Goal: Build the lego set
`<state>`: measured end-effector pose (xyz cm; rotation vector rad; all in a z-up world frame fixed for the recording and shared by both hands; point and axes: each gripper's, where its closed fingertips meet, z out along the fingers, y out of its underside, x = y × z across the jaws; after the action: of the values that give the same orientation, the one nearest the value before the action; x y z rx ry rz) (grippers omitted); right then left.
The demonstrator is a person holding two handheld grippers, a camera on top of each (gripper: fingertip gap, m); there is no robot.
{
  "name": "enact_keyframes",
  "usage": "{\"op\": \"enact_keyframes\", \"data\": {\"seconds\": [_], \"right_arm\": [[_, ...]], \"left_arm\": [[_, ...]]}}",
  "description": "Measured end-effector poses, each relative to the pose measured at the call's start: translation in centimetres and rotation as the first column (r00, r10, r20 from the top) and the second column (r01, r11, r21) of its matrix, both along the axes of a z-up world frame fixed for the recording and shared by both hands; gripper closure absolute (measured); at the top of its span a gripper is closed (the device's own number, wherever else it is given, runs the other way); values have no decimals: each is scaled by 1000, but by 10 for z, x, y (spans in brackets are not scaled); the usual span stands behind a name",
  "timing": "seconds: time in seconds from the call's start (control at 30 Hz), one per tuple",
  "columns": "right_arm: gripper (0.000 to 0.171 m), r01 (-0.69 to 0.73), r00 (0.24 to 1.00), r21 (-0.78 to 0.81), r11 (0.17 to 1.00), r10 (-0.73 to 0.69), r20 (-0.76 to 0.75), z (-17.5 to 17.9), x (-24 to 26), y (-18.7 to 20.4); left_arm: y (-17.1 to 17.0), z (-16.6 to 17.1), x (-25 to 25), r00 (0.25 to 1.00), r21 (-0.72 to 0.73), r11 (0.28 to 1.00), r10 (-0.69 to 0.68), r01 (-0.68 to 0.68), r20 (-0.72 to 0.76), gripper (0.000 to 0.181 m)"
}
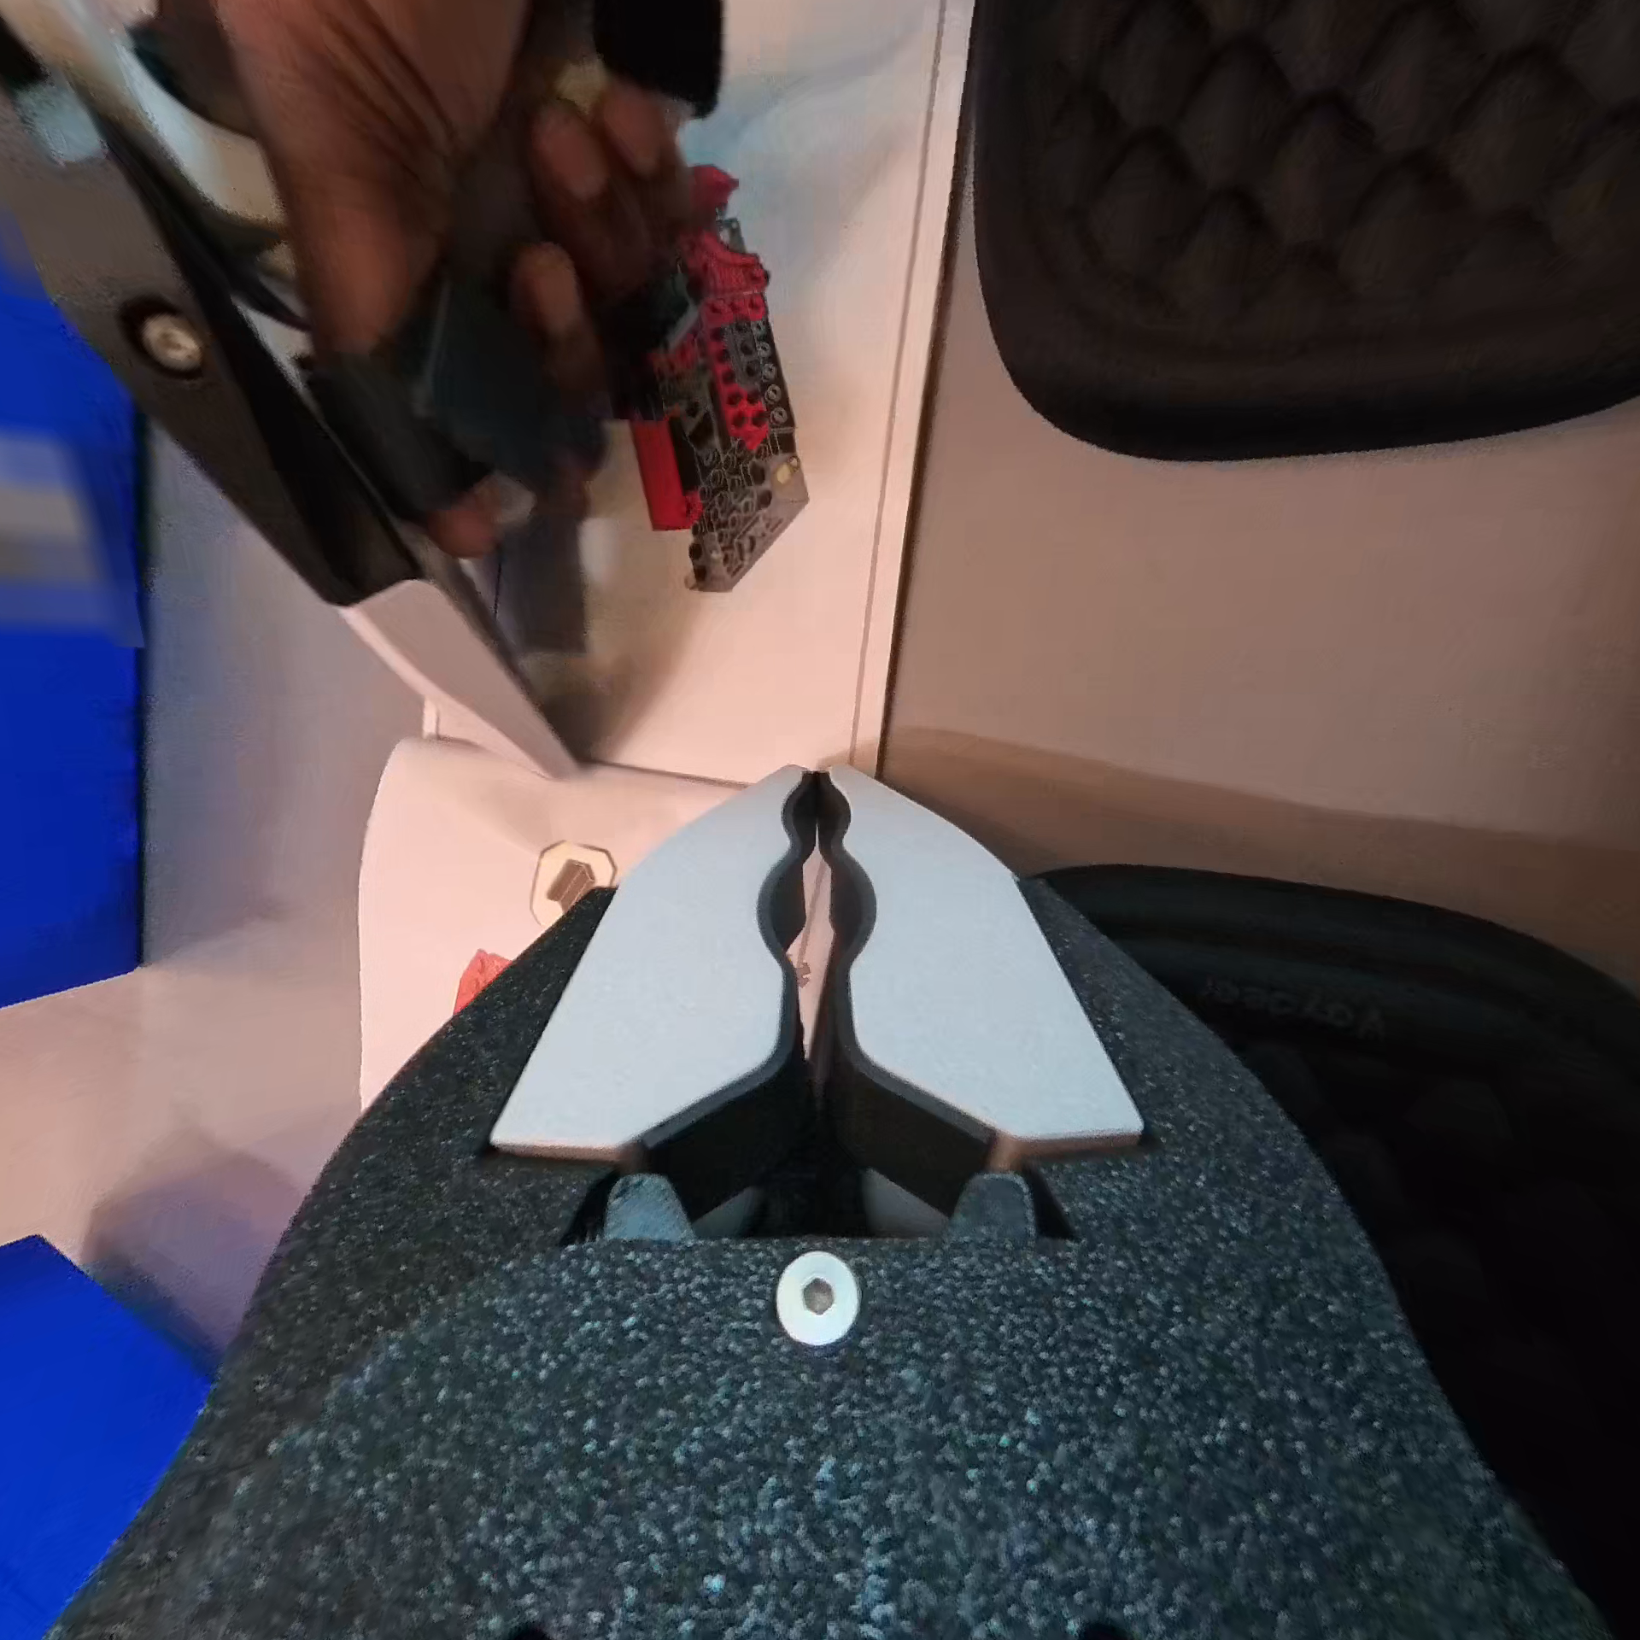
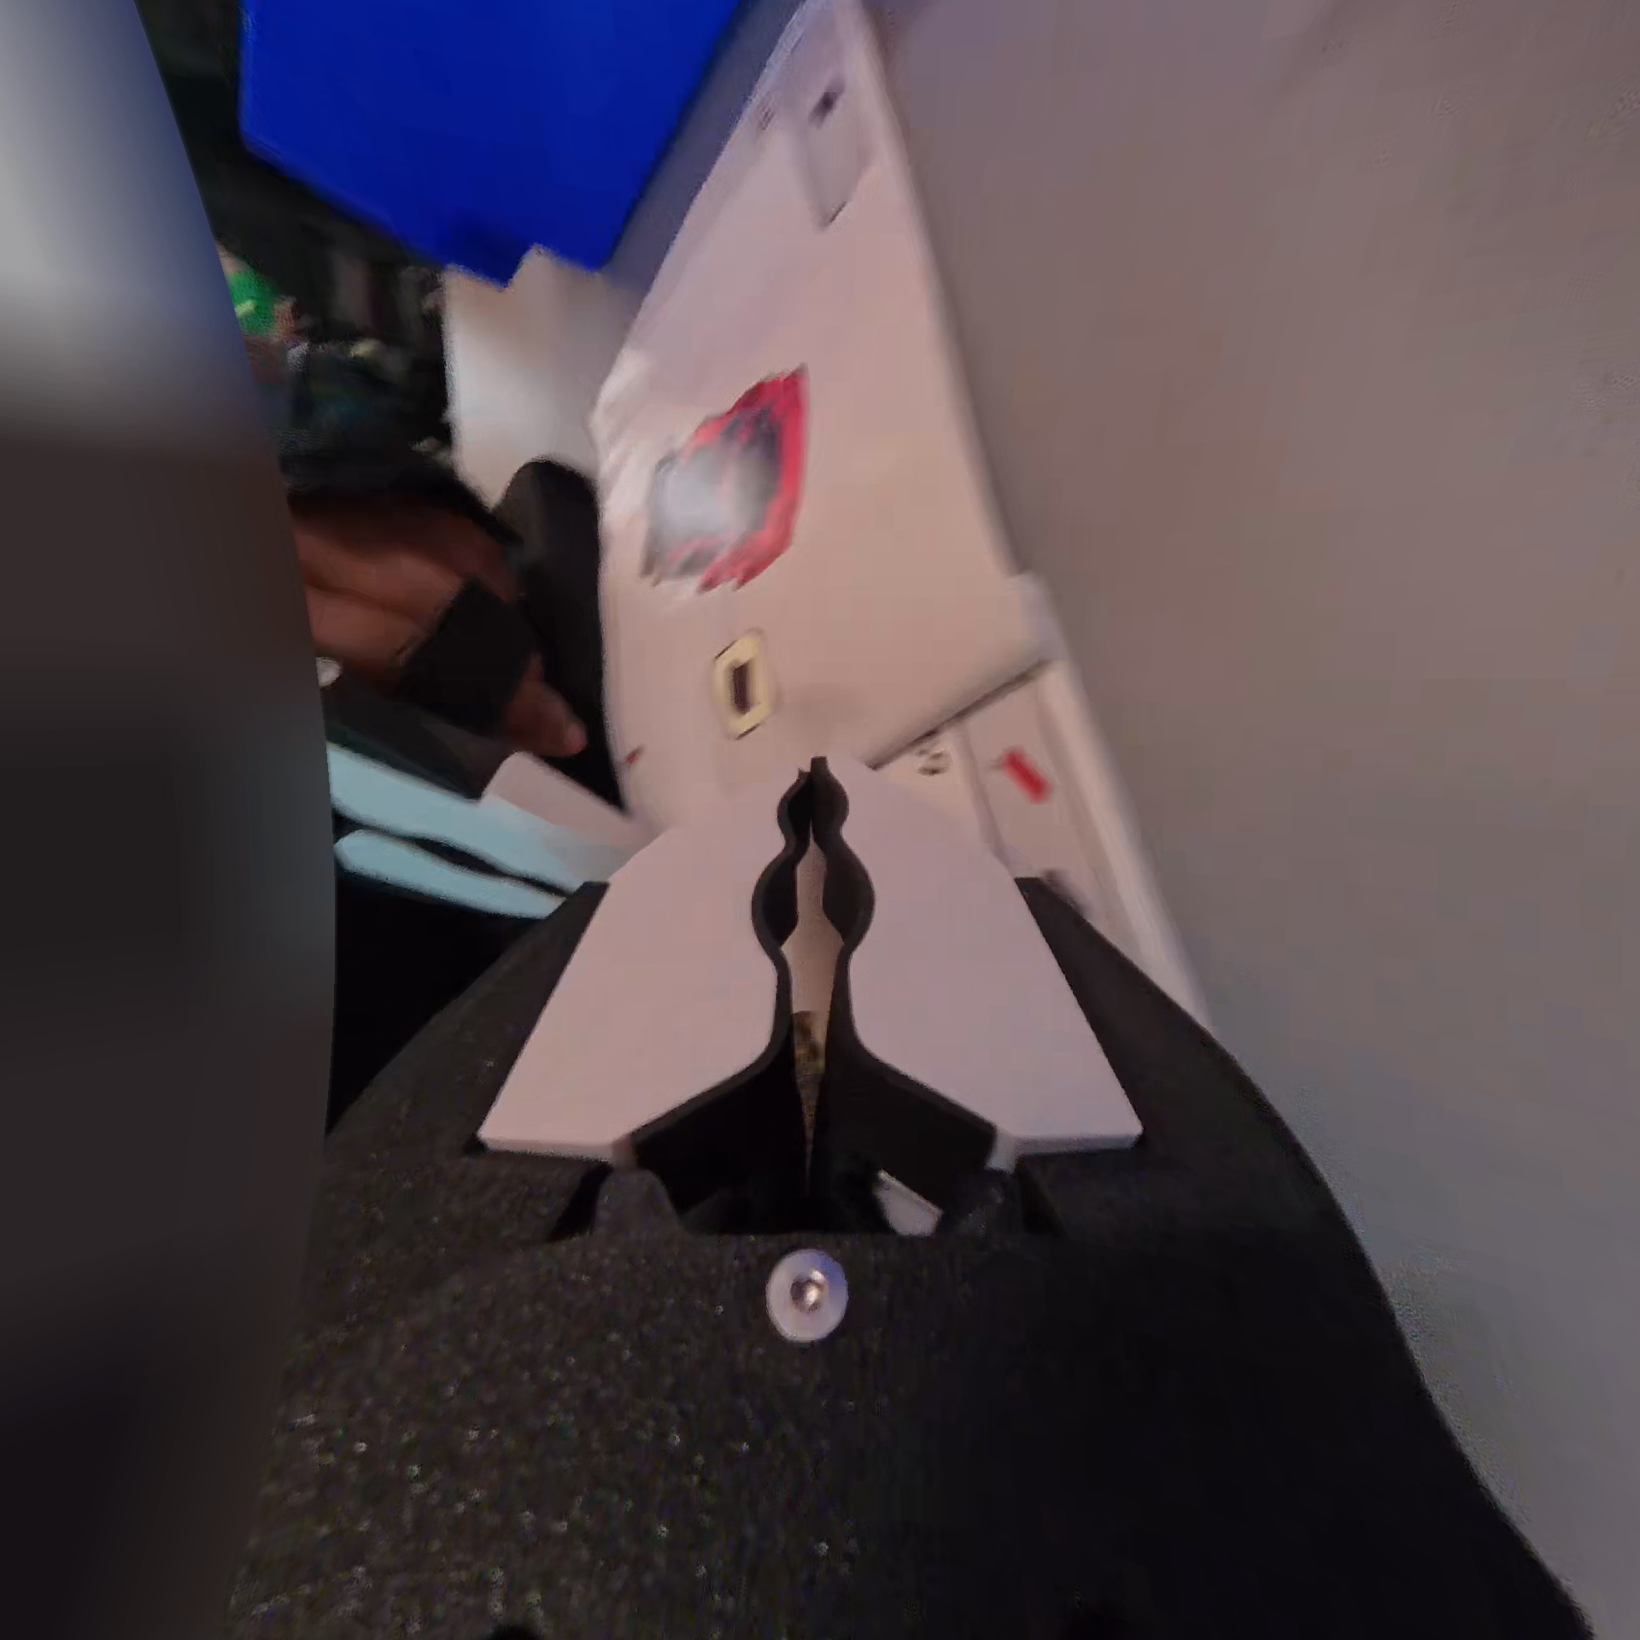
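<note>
Both my claws, left gripper (image 1: 816,781) and right gripper (image 2: 815,770), are pressed together, holding nothing. The lego model (image 1: 723,390) lies at eleven o'clock. Blurry views could make me bump it.

Lighting's soft and warm, kinda pinkish on the white table (image 1: 754,674), no harsh glare anywhere. Left wrist view is sharp up close, the left gripper (image 1: 816,781) looks crisp, but the hand (image 1: 399,222) far left is smeared with motion blur. Right wrist view is blurry almost everywhere; the lego model (image 2: 737,488) is just a red-grey smudge. Fisheye bends the edges, and the right view's left side goes dark.
</note>
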<state>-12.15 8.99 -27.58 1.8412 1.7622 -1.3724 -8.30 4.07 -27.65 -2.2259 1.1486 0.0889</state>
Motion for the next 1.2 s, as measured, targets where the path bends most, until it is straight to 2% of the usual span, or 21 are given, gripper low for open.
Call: {"op": "enact_keyframes", "data": {"seconds": [0.1, 0.3, 0.33, 0.4, 0.53, 0.6, 0.73, 1.2], "right_arm": [[171, 139, 990, 134, 981, -133, -53, -3, -17, 36], [171, 132, 990, 193, 972, -119, -78, -2, -22, 34], [171, 140, 986, 193, 971, -119, -120, 4, -25, 33], [171, 127, 969, 99, 987, -102, -225, 24, -30, 21], [171, 51, 987, 119, 992, -32, -158, 3, -23, 4], [171, 60, 987, 83, 995, -46, -156, 3, -23, 5], [171, 49, 983, 144, 988, -22, -183, 2, -22, 5], [171, 53, 980, 158, 986, -21, -199, 2, -23, 6]], "left_arm": [[1, 0, 0, 1000, 8, 1000, 5, -5, 18, 181], [1, 1, 0, 995, 18, 999, 34, -36, 98, 181], [1, 1, 0, 992, 13, 999, 43, -45, 122, 181], [1, 1, 1, 987, 10, 998, 52, -54, 154, 181], [1, 1, 1, 985, 12, 998, 55, -57, 162, 181], [2, 1, 1, 984, 10, 998, 58, -61, 171, 181], [2, 0, 2, 980, 6, 998, 67, -69, 186, 181], [5, 0, 3, 977, 3, 997, 74, -76, 199, 181]]}}
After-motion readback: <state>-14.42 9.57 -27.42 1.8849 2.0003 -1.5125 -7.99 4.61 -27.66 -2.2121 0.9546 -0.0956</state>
